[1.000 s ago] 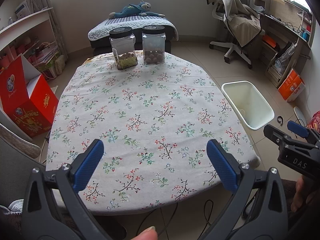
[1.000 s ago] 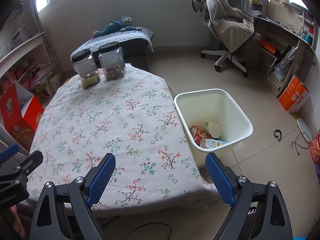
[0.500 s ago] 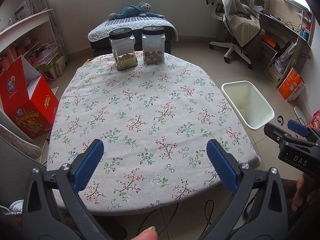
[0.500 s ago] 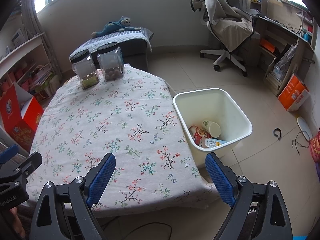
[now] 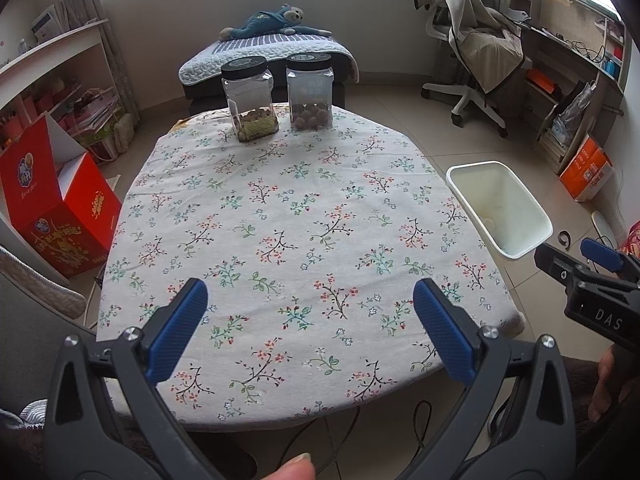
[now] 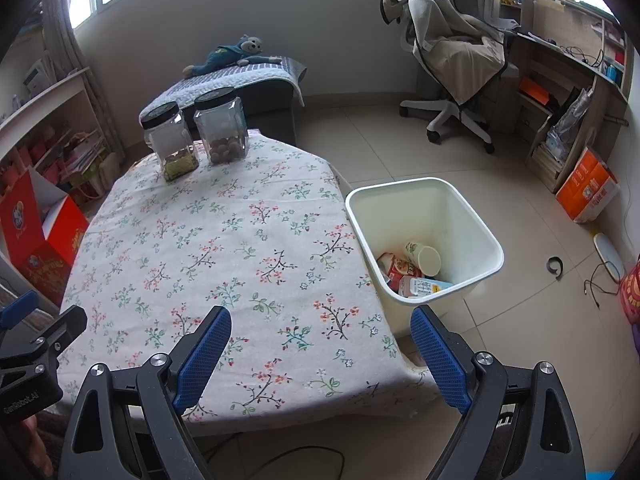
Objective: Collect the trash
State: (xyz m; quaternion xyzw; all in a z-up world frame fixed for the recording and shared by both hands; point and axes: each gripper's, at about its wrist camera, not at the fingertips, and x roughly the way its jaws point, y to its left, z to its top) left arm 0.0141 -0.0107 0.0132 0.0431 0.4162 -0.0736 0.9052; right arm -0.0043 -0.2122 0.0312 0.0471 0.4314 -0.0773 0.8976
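Observation:
A white trash bin [image 6: 472, 216] stands on the floor right of the table; it also shows in the left wrist view [image 5: 516, 188]. In it lie a paper cup [image 6: 424, 256], a red wrapper [image 6: 396, 270] and a small carton [image 6: 422, 287]. The table with a floral cloth [image 5: 304, 216] bears no loose trash. My left gripper [image 5: 310, 312] is open and empty over the table's near edge. My right gripper [image 6: 320, 340] is open and empty over the table's near right corner, just short of the bin.
Two clear jars with black lids [image 5: 250, 100] [image 5: 310, 92] stand at the table's far edge. A red box [image 5: 48, 216] sits on the floor at left. An office chair [image 6: 452, 68], desk shelves and an orange box [image 6: 588, 184] are at right. Cables lie under the table.
Both grippers have stayed open and empty. The views have shifted only slightly; nothing on the table or in the bin has moved.

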